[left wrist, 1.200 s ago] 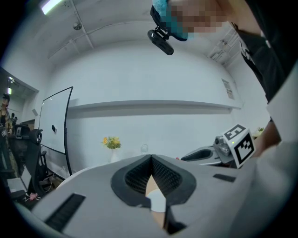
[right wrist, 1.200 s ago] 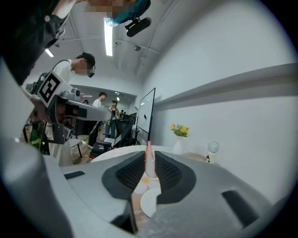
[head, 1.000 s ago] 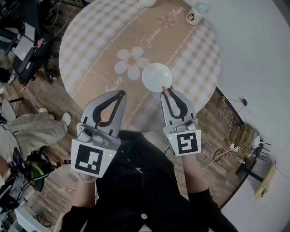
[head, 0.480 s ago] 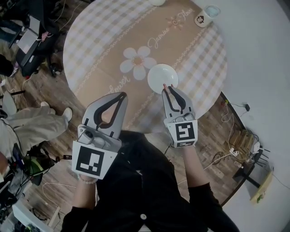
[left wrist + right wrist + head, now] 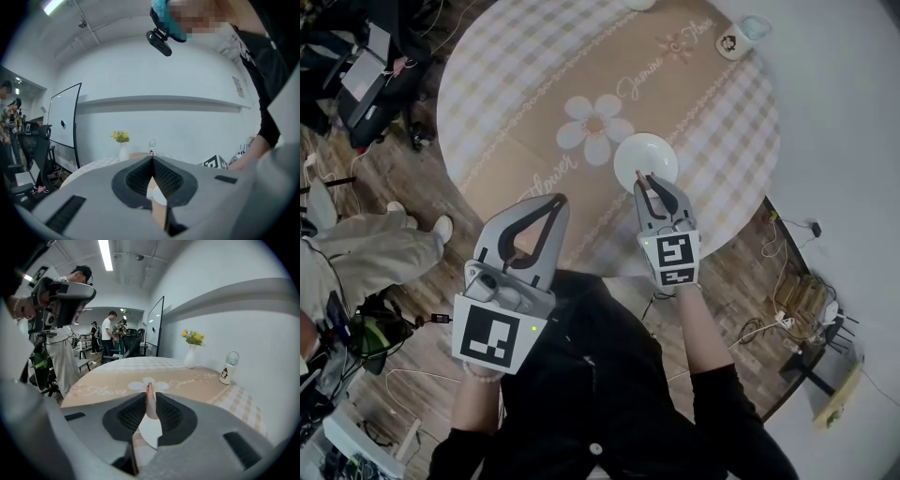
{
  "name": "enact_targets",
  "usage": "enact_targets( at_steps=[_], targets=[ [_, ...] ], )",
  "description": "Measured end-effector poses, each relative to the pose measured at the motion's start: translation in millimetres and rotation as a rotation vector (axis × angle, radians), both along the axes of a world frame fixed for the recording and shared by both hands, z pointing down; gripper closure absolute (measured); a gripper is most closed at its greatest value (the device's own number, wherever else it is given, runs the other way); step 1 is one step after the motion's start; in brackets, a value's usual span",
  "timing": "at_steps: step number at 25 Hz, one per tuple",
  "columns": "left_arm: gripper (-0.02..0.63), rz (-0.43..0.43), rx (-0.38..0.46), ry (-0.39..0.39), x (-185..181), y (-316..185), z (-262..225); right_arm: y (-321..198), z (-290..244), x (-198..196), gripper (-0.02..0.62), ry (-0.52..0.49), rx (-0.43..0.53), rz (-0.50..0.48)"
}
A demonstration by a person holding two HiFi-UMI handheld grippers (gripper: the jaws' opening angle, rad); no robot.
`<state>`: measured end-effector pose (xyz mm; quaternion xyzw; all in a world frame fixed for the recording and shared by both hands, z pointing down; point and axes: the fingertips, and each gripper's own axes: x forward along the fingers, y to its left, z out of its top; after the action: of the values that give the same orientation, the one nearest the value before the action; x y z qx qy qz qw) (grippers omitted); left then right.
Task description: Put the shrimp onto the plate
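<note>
My right gripper (image 5: 642,178) is shut on a pink shrimp (image 5: 150,405), whose orange tail (image 5: 638,175) sticks out past the tips. It hangs over the near rim of the white plate (image 5: 651,156), which lies on the round table by the flower print. In the right gripper view the plate (image 5: 149,431) shows just under the jaws. My left gripper (image 5: 559,200) is held near the table's front edge, left of the plate, jaws shut with nothing between them (image 5: 151,159).
The round table (image 5: 516,103) has a beige checked cloth with a daisy print (image 5: 593,127). A small jar (image 5: 736,39) and a vase with yellow flowers (image 5: 191,350) stand at the far side. People and chairs stand on the wooden floor at left.
The right gripper has carried the shrimp a little forward towards the plate's near rim. The head view has shifted slightly; the left gripper keeps its place.
</note>
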<state>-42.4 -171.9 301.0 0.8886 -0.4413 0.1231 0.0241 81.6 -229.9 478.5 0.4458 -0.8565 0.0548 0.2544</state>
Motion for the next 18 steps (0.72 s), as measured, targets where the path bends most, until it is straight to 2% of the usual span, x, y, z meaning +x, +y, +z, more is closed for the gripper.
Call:
enact_targets(
  at_steps=[12,18],
  targets=[
    [0.606,-0.001,-0.017,-0.011,-2,-1,6,-19,66,-3,0.540,0.124,-0.136,-0.053],
    [0.606,-0.007,-0.029,-0.007,-3,-1,10,-33,86,1,0.540,0.164,-0.197,-0.030]
  ],
)
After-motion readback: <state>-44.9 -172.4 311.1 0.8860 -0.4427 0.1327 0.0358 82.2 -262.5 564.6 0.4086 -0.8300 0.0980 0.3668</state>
